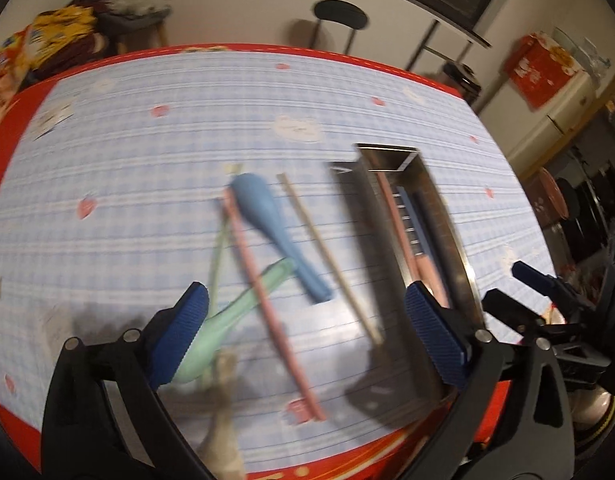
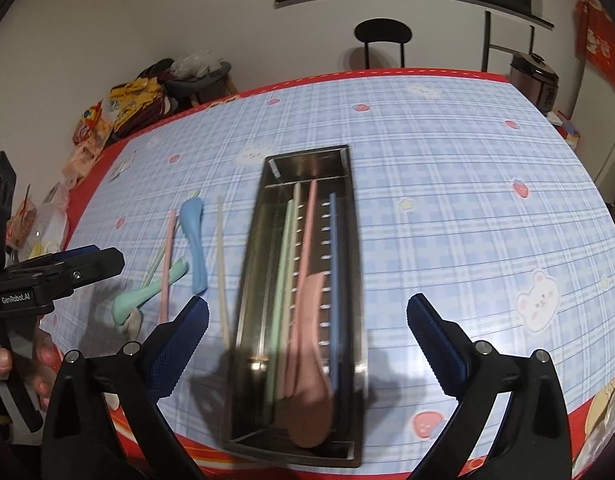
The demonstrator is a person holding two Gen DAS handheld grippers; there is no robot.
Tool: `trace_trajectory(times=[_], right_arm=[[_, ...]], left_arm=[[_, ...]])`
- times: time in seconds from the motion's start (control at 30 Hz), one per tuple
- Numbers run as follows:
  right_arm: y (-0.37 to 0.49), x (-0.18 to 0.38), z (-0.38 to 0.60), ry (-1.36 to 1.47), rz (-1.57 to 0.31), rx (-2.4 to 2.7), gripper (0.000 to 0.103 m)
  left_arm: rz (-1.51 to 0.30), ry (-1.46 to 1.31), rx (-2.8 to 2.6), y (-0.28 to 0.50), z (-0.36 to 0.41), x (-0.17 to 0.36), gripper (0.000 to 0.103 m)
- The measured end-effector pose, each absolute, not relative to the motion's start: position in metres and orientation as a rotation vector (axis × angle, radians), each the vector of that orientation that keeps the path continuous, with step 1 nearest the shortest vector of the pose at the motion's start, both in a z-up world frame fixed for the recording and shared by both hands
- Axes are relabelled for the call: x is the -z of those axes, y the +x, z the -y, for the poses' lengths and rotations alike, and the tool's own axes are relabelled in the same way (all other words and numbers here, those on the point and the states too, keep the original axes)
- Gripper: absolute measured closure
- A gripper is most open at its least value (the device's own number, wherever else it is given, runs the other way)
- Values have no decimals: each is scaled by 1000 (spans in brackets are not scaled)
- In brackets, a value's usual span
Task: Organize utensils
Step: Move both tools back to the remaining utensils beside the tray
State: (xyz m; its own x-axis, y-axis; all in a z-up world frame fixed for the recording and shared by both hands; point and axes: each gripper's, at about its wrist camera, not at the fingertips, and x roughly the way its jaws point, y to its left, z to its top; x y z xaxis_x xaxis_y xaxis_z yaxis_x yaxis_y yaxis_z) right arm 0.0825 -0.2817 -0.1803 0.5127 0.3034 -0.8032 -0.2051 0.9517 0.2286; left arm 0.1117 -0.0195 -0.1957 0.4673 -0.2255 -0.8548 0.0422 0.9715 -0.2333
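A steel utensil tray [image 2: 349, 216] lies lengthwise on the checked tablecloth; inside are a pink spoon [image 2: 309, 360], a pink chopstick [image 2: 309, 224], green and cream chopsticks [image 2: 286, 256] and a blue chopstick [image 2: 333, 280]. My right gripper [image 2: 307, 328] is open and empty above the tray's near half. Left of the tray [image 1: 447, 216] lie a blue spoon [image 1: 273, 224], a green spoon [image 1: 235, 316], a pink chopstick [image 1: 267, 300], a cream chopstick [image 1: 331, 260] and a green chopstick [image 1: 217, 256]. My left gripper [image 1: 305, 320] is open and empty over these loose utensils.
The table's red front edge [image 2: 387, 468] is close below both grippers. Snack bags and clutter [image 2: 119, 108] sit off the table's far left. A black stool [image 2: 381, 36] stands behind the table, a rice cooker [image 2: 533, 76] at the far right. The right gripper's body [image 1: 547, 312] shows in the left wrist view.
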Motion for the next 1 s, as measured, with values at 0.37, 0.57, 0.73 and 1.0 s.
trace_trajectory(times=[0.37,0.57,0.73,1.0], right_arm=[[72,186,205,14,-1046,-440,6],[67,190,168,-28,-1086,-523,6],[65,197,146,-49,-1127,-550,17],[62,198,135,-53,-1135,-568,33]], left_arm=[[-1037,-176,31,73,-51,205,6],[-1072,-193,44,56,-74,218,6],[-1133,-163,91,46,-74,233,6],[-1159,-117,67,42,-78,239,12]])
